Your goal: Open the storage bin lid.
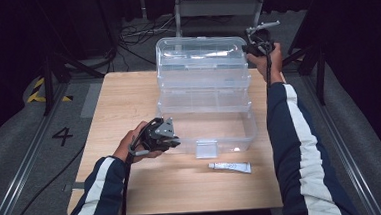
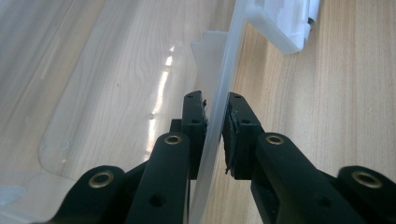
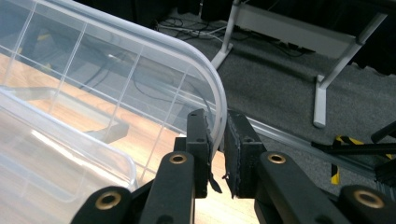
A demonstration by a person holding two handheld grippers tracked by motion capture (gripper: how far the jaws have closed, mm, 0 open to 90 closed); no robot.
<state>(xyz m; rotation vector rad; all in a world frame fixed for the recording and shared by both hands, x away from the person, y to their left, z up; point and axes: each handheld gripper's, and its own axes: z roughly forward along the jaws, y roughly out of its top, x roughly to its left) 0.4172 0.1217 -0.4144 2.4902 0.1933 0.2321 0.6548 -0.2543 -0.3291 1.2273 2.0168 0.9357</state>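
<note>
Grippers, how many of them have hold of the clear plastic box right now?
2. The left gripper pinches the front wall of the clear plastic box, near the latch. The right gripper pinches the rim of the raised lid at its far right corner.

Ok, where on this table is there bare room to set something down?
The widest bare wood lies left of the clear box, from the far-left corner down past the left tool. A second patch runs along the near edge, between the two sleeves, around the small tube. It is crowded at centre and right, where the box and its raised lid stand.
</note>
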